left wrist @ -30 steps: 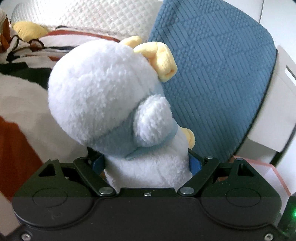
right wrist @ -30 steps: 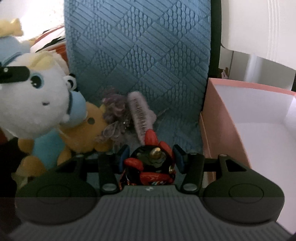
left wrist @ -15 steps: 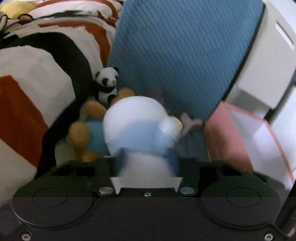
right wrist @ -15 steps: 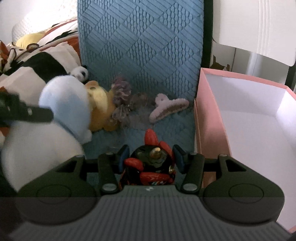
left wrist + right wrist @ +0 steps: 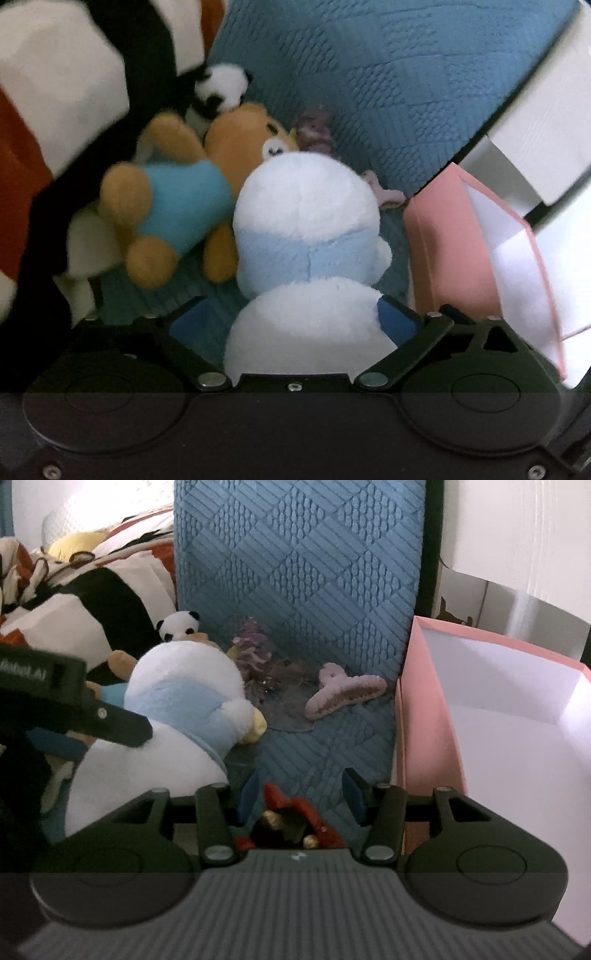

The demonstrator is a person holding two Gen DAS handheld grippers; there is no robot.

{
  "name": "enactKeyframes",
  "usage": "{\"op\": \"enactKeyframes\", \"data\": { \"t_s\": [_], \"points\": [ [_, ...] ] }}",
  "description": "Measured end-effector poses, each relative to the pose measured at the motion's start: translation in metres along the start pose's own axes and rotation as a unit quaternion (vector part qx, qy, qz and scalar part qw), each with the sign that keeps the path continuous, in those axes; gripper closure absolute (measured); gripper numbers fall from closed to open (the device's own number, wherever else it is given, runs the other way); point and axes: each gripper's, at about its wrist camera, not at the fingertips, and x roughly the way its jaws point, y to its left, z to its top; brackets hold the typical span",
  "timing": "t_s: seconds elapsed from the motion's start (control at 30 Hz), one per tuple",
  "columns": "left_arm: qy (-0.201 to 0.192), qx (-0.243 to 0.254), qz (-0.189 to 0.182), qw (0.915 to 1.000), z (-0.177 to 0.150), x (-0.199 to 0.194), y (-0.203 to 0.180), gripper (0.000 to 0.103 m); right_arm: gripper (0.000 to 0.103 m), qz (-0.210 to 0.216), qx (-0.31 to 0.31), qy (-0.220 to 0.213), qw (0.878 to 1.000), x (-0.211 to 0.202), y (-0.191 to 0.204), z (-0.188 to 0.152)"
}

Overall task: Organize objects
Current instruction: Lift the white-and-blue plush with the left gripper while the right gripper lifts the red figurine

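A white plush with a pale blue collar (image 5: 306, 221) rests on the blue quilted mat (image 5: 388, 92), beside a brown bear in a blue shirt (image 5: 184, 206). My left gripper (image 5: 291, 310) straddles the plush's lower body and its jaws are opening. The left pad stands clear of the fur and the right pad is close beside it. In the right wrist view the same plush (image 5: 177, 701) lies left of my right gripper (image 5: 299, 790), which is shut on a red and black toy (image 5: 291, 823). The toy sits deep between the fingers.
An open pink box with a white inside (image 5: 424, 738) stands at the right, against the mat's edge. A small panda (image 5: 177, 626), a purple tuft (image 5: 255, 653) and a pink hair claw (image 5: 343, 694) lie on the mat. Patterned bedding (image 5: 74, 602) is piled on the left.
My left gripper tipped downward and lowered the white plush onto the mat beside the bear, and its jaws have spread. The red and black toy now sits lower between the right fingers.
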Motion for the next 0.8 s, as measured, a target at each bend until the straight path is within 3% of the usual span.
{"op": "enactKeyframes", "data": {
  "t_s": [0.1, 0.6, 0.8],
  "points": [
    [0.022, -0.021, -0.020, 0.9993, 0.008, 0.012, 0.009, 0.001, 0.049, -0.004, -0.012, 0.005, 1.000, 0.002, 0.000, 0.003],
    [0.104, -0.025, -0.024, 0.9940, 0.017, 0.080, -0.001, 0.000, 0.039, 0.017, -0.045, 0.028, 0.998, -0.014, 0.006, 0.004],
    [0.088, -0.013, -0.011, 0.9960, 0.015, 0.066, -0.004, 0.021, 0.039, 0.025, -0.061, 0.039, 0.997, -0.018, 0.009, 0.004]
  ]
}}
